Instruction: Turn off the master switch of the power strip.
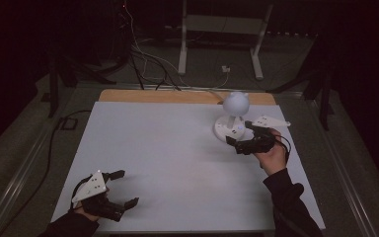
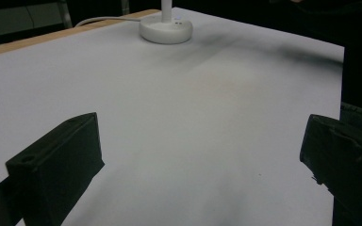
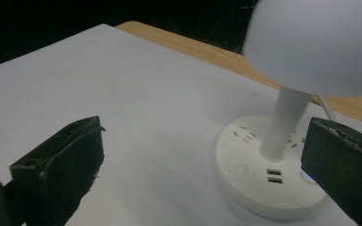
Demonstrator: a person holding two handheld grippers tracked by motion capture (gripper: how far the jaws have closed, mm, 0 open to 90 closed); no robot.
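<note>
A small white desk lamp stands at the back right of the white table top (image 1: 168, 148). It has a round globe head (image 1: 235, 103) on a short stem and a round base (image 1: 225, 129) with sockets and USB ports. My right gripper (image 1: 239, 133) is open right at the base's front right side, with nothing held. In the right gripper view the base (image 3: 264, 181) and globe (image 3: 316, 44) sit close ahead, between my right gripper's (image 3: 202, 155) spread jaws. My left gripper (image 1: 127, 187) rests open and empty near the front left corner. In the left gripper view the lamp base (image 2: 166, 30) stands far ahead.
A white cable (image 1: 212, 91) runs from the lamp over the wooden back edge (image 1: 177, 96). Beyond the table are dark floor, loose wires and a white stand (image 1: 222, 29). A sleeved forearm (image 1: 288, 202) comes in at the lower right.
</note>
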